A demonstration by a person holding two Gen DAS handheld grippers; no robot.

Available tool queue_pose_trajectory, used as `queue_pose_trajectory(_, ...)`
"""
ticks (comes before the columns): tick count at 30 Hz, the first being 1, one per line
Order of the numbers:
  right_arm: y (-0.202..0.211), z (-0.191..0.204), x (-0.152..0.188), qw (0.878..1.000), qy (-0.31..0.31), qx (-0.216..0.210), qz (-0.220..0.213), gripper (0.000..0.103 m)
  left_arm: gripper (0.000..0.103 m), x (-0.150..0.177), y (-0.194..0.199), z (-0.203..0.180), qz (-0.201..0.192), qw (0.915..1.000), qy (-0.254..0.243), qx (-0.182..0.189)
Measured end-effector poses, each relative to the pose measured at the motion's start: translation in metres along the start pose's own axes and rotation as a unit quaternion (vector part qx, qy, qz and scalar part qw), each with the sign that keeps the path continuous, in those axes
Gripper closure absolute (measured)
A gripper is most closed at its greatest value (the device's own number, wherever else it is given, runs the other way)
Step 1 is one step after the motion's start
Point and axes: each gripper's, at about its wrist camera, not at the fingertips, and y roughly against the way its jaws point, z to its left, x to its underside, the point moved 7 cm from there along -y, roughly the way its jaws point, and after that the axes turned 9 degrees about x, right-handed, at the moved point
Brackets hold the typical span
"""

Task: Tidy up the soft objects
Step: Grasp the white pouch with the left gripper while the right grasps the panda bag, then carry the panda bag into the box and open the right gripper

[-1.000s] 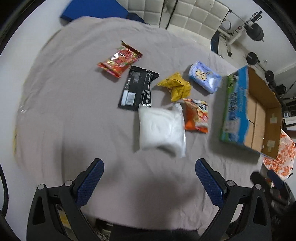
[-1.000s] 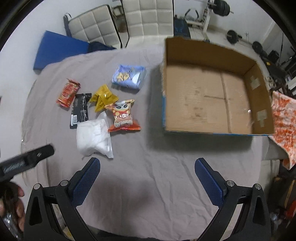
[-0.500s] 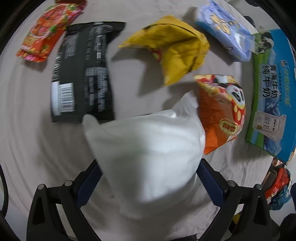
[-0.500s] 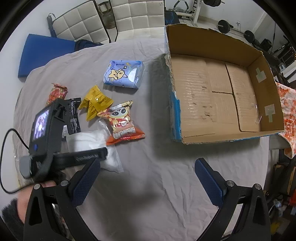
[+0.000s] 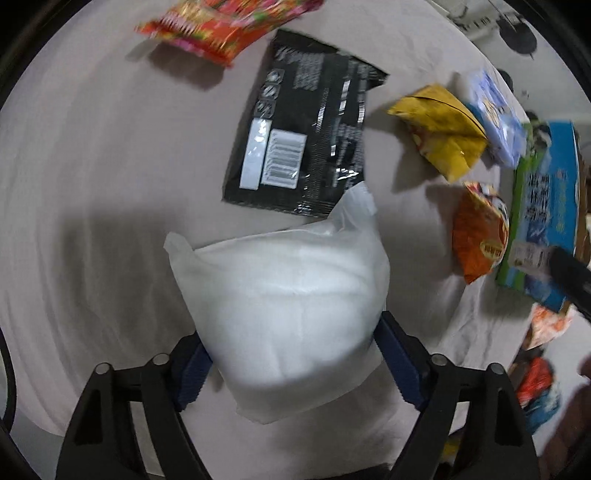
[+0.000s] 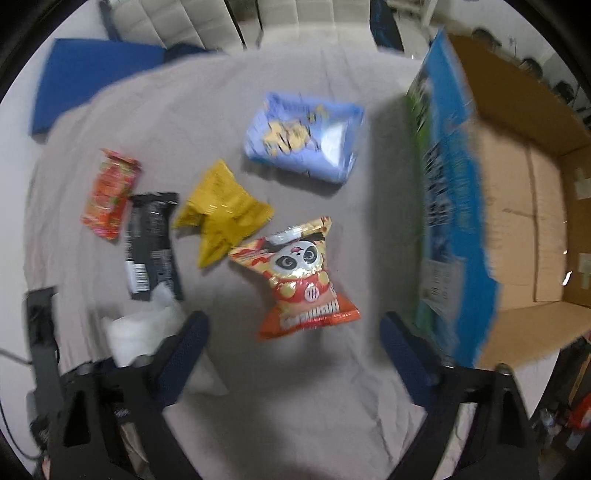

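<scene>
My left gripper (image 5: 291,354) has its blue pads on either side of a puffy white packet (image 5: 284,295), pressing on it. The packet also shows at the lower left of the right wrist view (image 6: 140,328). My right gripper (image 6: 295,354) is open and empty, just above an orange panda snack bag (image 6: 299,280). Around it lie a yellow packet (image 6: 221,214), a light-blue packet (image 6: 303,136), a black packet (image 6: 151,247) and a red packet (image 6: 110,192). An open cardboard box (image 6: 517,206) with a blue printed side stands to the right.
Everything sits on a grey cloth-covered table (image 6: 314,398). A blue mat (image 6: 85,77) and white padded chairs (image 6: 280,14) are beyond the far edge. The box side (image 5: 543,206) is at the right of the left wrist view.
My left gripper has closed in on the white packet. My right gripper has dropped down and moved left towards the panda snack bag, away from the box.
</scene>
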Motion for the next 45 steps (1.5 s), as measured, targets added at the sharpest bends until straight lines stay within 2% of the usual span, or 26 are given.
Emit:
queue_pose_trajectory(1, -0.008, 0.000, -0.001, 1.000, -0.001, 0.000, 0.014, 0.032, 0.018, 0.001, -0.002, 0.001, 0.003, 0.9999, 0.009, 0.011)
queue_pose_trajectory(4, -0.025, 0.000, -0.008, 0.999, 0.004, 0.007, 0.032, 0.033, 0.018, 0.007, -0.020, 0.008, 0.012, 0.9985, 0.030, 0.044)
queue_pose_trajectory(8, -0.042, -0.004, -0.015, 0.999, 0.002, 0.018, 0.051, 0.033, 0.016, 0.008, -0.037, 0.006, 0.018, 0.9969, 0.043, 0.064)
queue_pose_trajectory(10, -0.049, -0.005, -0.017, 0.998, -0.004, 0.013, 0.060, 0.033, 0.019, 0.009, -0.039, 0.003, 0.015, 0.9978, 0.039, 0.052)
queue_pose_trajectory(11, -0.053, -0.006, -0.018, 0.998, -0.008, 0.008, 0.064, 0.035, 0.024, 0.005, -0.039, -0.001, 0.013, 0.9983, 0.034, 0.047)
queue_pose_trajectory(13, -0.057, -0.008, -0.018, 0.997, -0.010, 0.004, 0.071, 0.045, 0.028, -0.006, -0.033, -0.008, 0.008, 0.9991, 0.023, 0.036)
queue_pose_trajectory(15, -0.059, -0.007, -0.018, 0.997, -0.008, 0.001, 0.071, 0.047, 0.032, -0.007, -0.028, -0.010, -0.001, 0.9994, 0.018, 0.028)
queue_pose_trajectory(17, -0.056, -0.005, -0.019, 0.998, 0.001, 0.002, 0.064, 0.055, 0.034, -0.006, -0.020, -0.011, -0.020, 0.9997, 0.010, 0.006)
queue_pose_trajectory(24, -0.047, 0.013, -0.009, 0.998, 0.025, 0.015, 0.053, 0.059, 0.036, -0.002, 0.009, -0.021, -0.078, 0.9948, -0.028, -0.058)
queue_pose_trajectory(30, -0.033, 0.026, 0.004, 0.998, 0.038, 0.008, 0.040, 0.063, 0.037, -0.001, 0.027, -0.043, -0.104, 0.9885, -0.058, -0.092)
queue_pose_trajectory(37, 0.002, 0.035, 0.018, 0.999, 0.047, -0.006, 0.017, 0.064, 0.037, 0.001, 0.055, -0.063, -0.126, 0.9842, -0.077, -0.098)
queue_pose_trajectory(39, 0.011, 0.031, 0.024, 0.999, 0.048, -0.014, 0.007, 0.065, 0.037, 0.003, 0.078, -0.052, -0.134, 0.9831, -0.081, -0.095)
queue_pose_trajectory(45, 0.046, 0.010, 0.038, 0.997, 0.040, -0.049, -0.038, 0.065, 0.038, 0.013, 0.103, -0.079, -0.153, 0.9802, -0.096, -0.080)
